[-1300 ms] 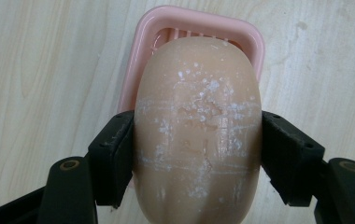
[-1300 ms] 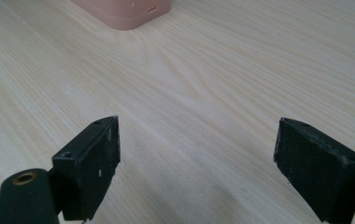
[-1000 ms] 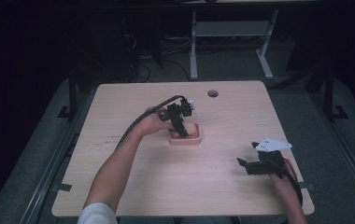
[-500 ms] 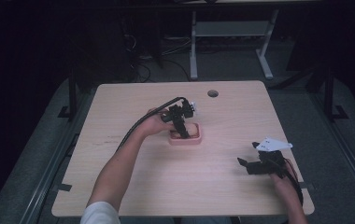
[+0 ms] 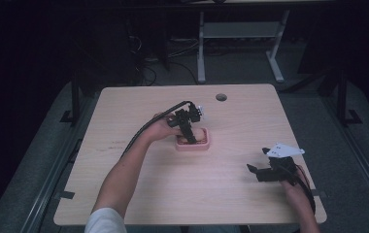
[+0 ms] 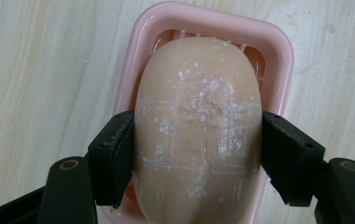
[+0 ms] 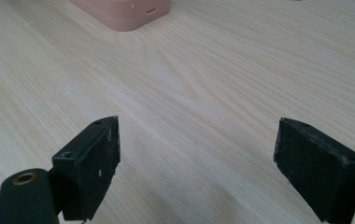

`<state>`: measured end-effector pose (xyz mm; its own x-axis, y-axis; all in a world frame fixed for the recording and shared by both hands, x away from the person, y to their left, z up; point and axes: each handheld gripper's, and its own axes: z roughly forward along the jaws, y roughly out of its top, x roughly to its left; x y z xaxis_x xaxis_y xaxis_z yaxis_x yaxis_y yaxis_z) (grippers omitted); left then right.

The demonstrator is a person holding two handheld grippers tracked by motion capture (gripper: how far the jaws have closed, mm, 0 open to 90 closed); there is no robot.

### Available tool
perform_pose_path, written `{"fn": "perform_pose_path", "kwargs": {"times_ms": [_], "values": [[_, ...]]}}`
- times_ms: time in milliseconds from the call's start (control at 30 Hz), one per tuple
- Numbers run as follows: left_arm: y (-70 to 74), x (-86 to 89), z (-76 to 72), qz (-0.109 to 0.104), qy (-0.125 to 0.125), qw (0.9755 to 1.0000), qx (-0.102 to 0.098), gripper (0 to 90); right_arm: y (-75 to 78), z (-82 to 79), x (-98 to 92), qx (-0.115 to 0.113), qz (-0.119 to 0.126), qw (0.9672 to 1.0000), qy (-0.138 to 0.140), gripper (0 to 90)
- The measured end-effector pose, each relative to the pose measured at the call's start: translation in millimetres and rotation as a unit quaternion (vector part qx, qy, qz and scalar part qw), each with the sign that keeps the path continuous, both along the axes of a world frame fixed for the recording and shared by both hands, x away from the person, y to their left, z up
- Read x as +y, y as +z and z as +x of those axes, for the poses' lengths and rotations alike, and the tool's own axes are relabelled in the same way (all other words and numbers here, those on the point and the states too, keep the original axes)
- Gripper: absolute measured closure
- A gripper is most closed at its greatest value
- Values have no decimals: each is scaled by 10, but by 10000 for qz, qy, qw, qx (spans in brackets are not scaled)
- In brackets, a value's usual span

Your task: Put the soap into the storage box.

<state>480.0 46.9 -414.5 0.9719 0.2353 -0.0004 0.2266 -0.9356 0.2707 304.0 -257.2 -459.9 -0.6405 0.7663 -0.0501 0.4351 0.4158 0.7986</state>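
A peach-coloured bar of soap (image 6: 199, 130), dusted with white flecks, lies lengthwise in a pink soap dish (image 6: 278, 46). My left gripper (image 6: 198, 154) is shut on the bar, one black pad against each long side. In the high view the soap dish (image 5: 206, 144) sits near the middle of the wooden table (image 5: 173, 194), and the left gripper (image 5: 190, 137) points down into it. My right gripper (image 5: 253, 170) rests low over the table's front right, open, nothing between its jaws (image 7: 196, 158). A corner of the soap dish (image 7: 124, 11) shows far ahead of it.
A round cable hole (image 5: 221, 97) sits near the table's far edge. The left gripper's black cable (image 5: 139, 133) trails across the table toward the left. A white desk frame (image 5: 241, 31) and floor cables lie beyond the table.
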Motion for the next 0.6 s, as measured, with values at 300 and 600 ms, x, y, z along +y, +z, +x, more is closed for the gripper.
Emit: {"fn": "perform_pose_path", "kwargs": {"times_ms": [300,600], "values": [[-15,6,14,-8,36,10000,2,320,-2,3,5,5,-1,10000,4,139],[-13,27,38,-17,83,10000,0,319,-3,8,-1,-22,-4,10000,16,139]]}}
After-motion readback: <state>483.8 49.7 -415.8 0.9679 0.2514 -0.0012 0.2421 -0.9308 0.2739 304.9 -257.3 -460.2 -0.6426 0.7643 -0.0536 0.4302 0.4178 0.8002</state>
